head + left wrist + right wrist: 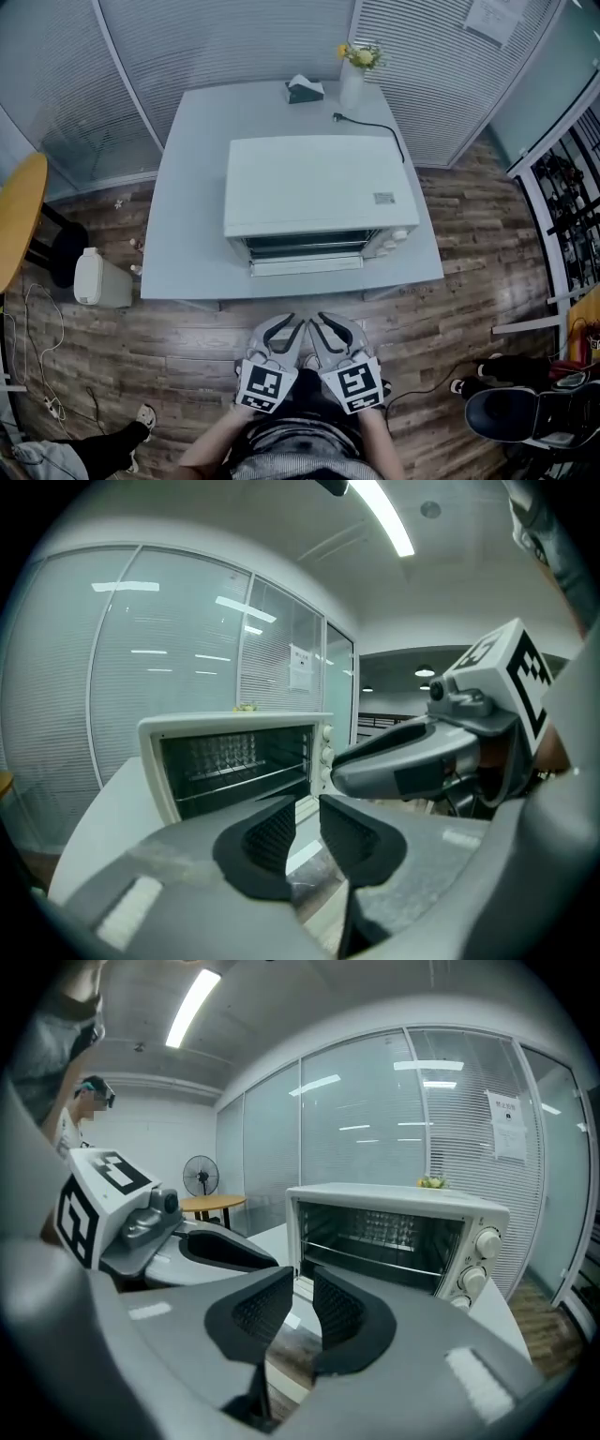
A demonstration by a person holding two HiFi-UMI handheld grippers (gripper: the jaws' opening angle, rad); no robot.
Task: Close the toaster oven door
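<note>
A white toaster oven (319, 183) stands on the pale table (187, 216) with its door (305, 265) folded down toward the table's front edge. Its dark cavity and wire rack show in the left gripper view (234, 761) and the right gripper view (394, 1232), with the knobs (480, 1260) on its right side. Both grippers hang side by side in front of the table, apart from the oven. My left gripper (289, 328) (307, 832) is open by a narrow gap with nothing in it. My right gripper (323, 328) (302, 1312) is open the same way and empty.
Behind the oven are a tissue box (305, 89), a vase of yellow flowers (354, 75) and a loose power cord (375, 127). A white bin (98, 279) sits on the wood floor at the left, beside a yellow round table (19, 220). A chair (525, 412) is at the lower right.
</note>
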